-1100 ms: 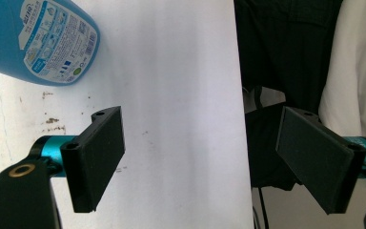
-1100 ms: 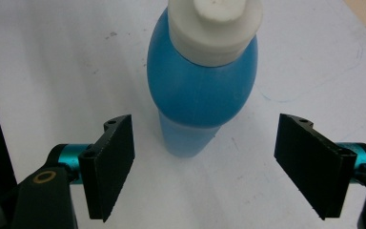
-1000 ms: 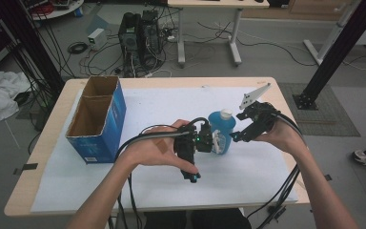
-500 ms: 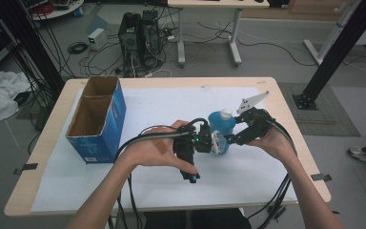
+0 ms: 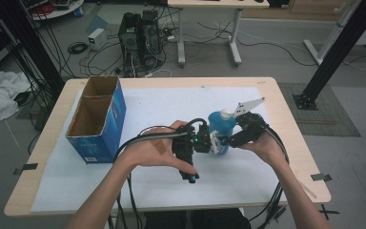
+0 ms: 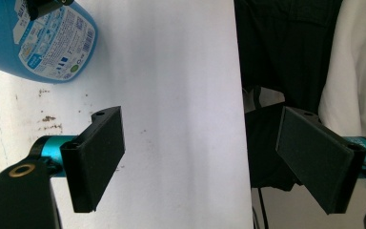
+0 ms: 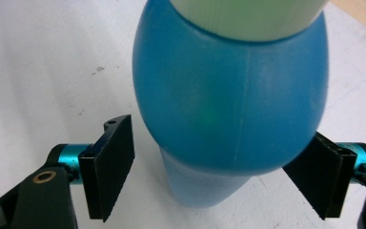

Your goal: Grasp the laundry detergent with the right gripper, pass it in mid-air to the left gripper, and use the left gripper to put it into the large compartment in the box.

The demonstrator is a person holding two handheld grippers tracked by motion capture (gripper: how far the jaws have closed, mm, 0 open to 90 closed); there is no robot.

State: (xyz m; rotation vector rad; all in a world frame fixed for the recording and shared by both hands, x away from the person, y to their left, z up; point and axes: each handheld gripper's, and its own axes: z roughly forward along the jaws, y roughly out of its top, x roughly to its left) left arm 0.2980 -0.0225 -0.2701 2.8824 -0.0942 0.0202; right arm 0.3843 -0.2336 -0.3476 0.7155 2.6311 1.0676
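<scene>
A blue plastic bottle [image 5: 219, 125] with a white cap stands upright on the white paper near the table's middle. My right gripper [image 5: 218, 142] reaches in from the right at its lower body, and the bottle [image 7: 228, 95] sits between the two jaws. The left pad [image 7: 114, 167] stands a little off the bottle's side and the right pad is partly hidden behind its bulge, so the gripper is open. My left gripper [image 5: 190, 175] lies just left of the bottle and points toward the person. It [image 6: 200, 148] is wide open over bare paper, with the labelled bottle [image 6: 43, 43] off to one side.
An open blue cardboard box [image 5: 100, 121] stands at the left of the table [image 5: 286, 109]. The near table edge lies just past my left jaws, with the person's dark clothing [image 6: 286, 52] beyond it. Cables trail from both grippers toward the person.
My right gripper has sunk lower along the bottle, and its grey plate has dropped with it. The bottle and my left gripper have stayed in place.
</scene>
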